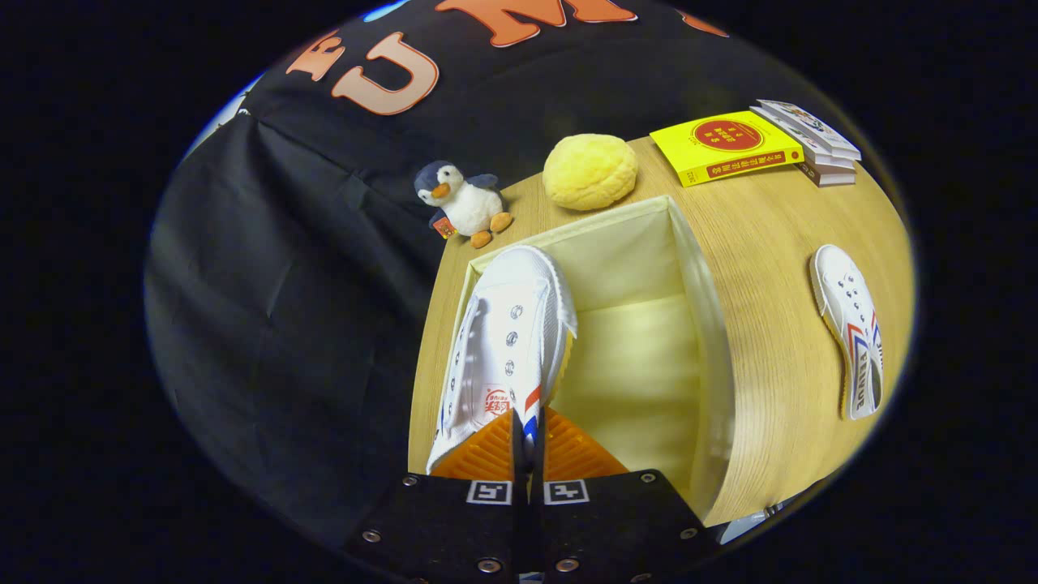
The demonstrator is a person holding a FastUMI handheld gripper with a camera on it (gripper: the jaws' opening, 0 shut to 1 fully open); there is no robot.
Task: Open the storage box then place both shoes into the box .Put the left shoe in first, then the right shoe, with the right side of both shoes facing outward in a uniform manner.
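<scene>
Wooden table (778, 243), hand-held gripper (527, 438) pinching shoe (507, 341) over open box (689, 243)

A staged recording booth, dressed up to pass for a home. Black cloth (268, 268) hangs as the wall behind a light wood-grain table (778, 268). Along the table's far edge sit household odds and ends: a plush penguin (461, 203) at the far left corner, a yellow bun-shaped cushion (589, 172) beside it, and a yellow book (726, 148) next to a small stack of books (811, 142) at the far right.
</scene>
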